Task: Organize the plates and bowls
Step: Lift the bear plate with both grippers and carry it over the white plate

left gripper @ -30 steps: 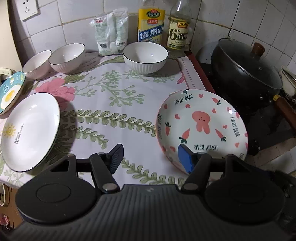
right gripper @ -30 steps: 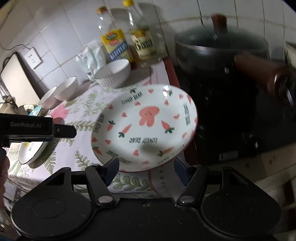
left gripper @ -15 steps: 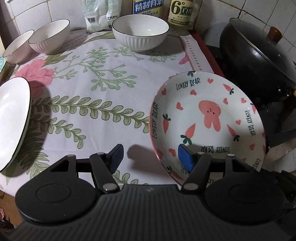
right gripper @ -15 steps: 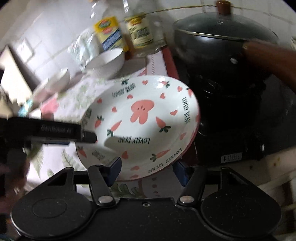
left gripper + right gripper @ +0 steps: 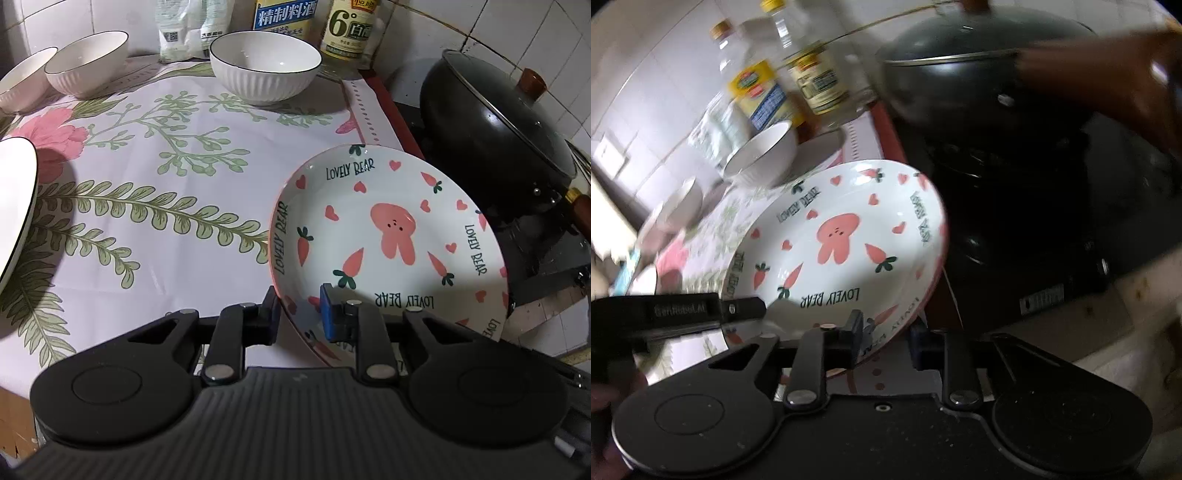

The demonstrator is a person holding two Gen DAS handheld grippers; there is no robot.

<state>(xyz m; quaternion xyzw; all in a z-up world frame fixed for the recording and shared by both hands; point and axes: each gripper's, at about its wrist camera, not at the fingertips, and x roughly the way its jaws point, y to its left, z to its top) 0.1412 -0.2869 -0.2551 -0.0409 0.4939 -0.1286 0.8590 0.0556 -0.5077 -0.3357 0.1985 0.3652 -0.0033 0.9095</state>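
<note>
A floral cloth point(image 5: 155, 206) covers the counter, which runs back to a white tiled wall point(image 5: 524, 33) where two bottles point(image 5: 349, 29) and a white packet point(image 5: 184, 29) stand along its rear edge, with a lidded black wok point(image 5: 495, 147) on the stove past its right edge. The carrot-print plate point(image 5: 388, 236) sits tilted at the counter's front right corner, the left gripper point(image 5: 297, 314) clenched on its near rim, while the right gripper point(image 5: 886, 338) straddles the rim from the other side, and whether it bites I cannot tell. Three white bowls point(image 5: 264, 64) stand toward the rear edge and a white plate point(image 5: 16, 206) lies at the left edge

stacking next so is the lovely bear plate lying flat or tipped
Tipped: the Lovely Bear plate slants, its near rim pinched by the left gripper, far edge raised.
</note>
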